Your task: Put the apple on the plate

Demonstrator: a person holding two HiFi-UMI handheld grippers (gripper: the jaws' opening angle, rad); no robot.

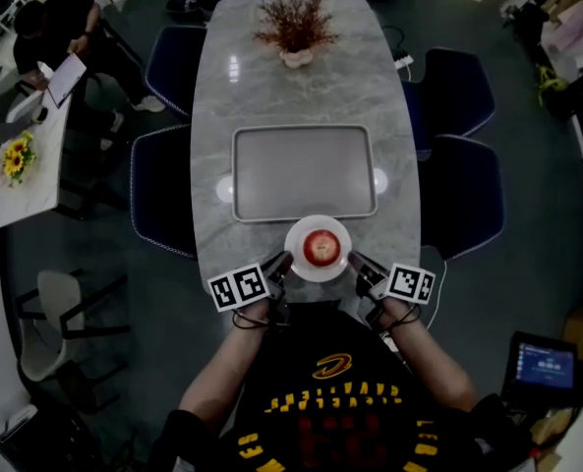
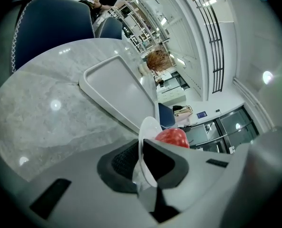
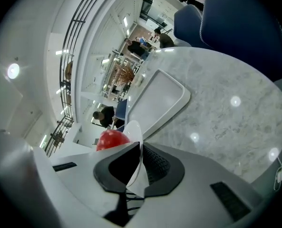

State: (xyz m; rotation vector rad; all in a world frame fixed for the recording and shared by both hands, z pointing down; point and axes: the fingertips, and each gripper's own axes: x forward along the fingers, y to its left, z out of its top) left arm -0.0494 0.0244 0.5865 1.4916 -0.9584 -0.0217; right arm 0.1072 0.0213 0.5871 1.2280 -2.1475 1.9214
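Apple [image 1: 320,247] sat on the plate [image 1: 296,236], near the front edge of the table [image 1: 301,96]. Left gripper [image 1: 283,264] pinched the left rim, right gripper [image 1: 355,263] the right rim. Placement looked done; the next move called for a level plate and both releasing together.

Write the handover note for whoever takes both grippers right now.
Left gripper: shut on the left rim of the plate.
Right gripper: shut on the plate's right rim.
Things: the apple sits in the middle of the plate, at the near end of the table, just in front of the grey tray. The views do not show whether the plate rests on the table or is lifted.
Done: the apple is on the plate.
Left: probably only to keep the plate level, make sure it is set down, then open both grippers.
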